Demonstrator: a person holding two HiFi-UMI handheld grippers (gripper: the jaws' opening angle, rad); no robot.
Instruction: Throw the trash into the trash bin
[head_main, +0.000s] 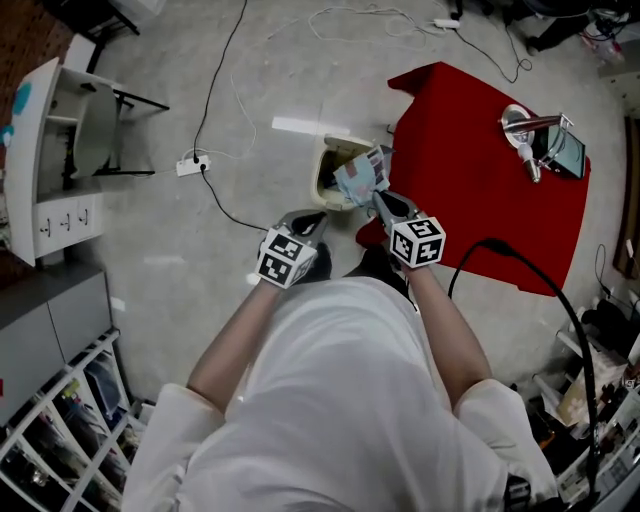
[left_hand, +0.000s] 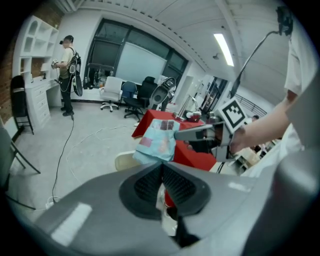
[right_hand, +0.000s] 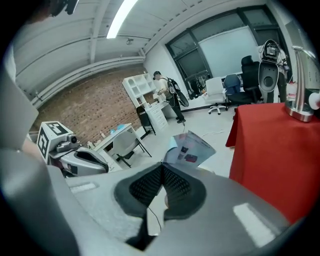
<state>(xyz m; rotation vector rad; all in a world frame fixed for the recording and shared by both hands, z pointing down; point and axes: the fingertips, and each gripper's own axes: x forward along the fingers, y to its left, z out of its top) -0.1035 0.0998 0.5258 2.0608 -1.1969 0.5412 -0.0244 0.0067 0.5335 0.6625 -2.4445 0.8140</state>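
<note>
A light-blue printed packet (head_main: 360, 178) hangs over the cream trash bin (head_main: 322, 178) on the floor, beside the red table. My right gripper (head_main: 379, 199) is shut on the packet's near edge. The right gripper view shows the packet (right_hand: 191, 150) sticking out past the closed pads (right_hand: 176, 186). My left gripper (head_main: 312, 223) sits just left of the bin with its jaws shut and nothing between them. In the left gripper view, past the closed left gripper (left_hand: 161, 168), the right gripper's fingers (left_hand: 192, 134) pinch the packet (left_hand: 159, 141) above the bin's rim (left_hand: 123, 161).
A red-covered table (head_main: 490, 190) stands to the right of the bin, with a metal kettle (head_main: 524, 128) on it. A power strip (head_main: 192, 165) and cables lie on the concrete floor at left. A white desk (head_main: 45, 150) and a chair (head_main: 100, 130) stand at far left.
</note>
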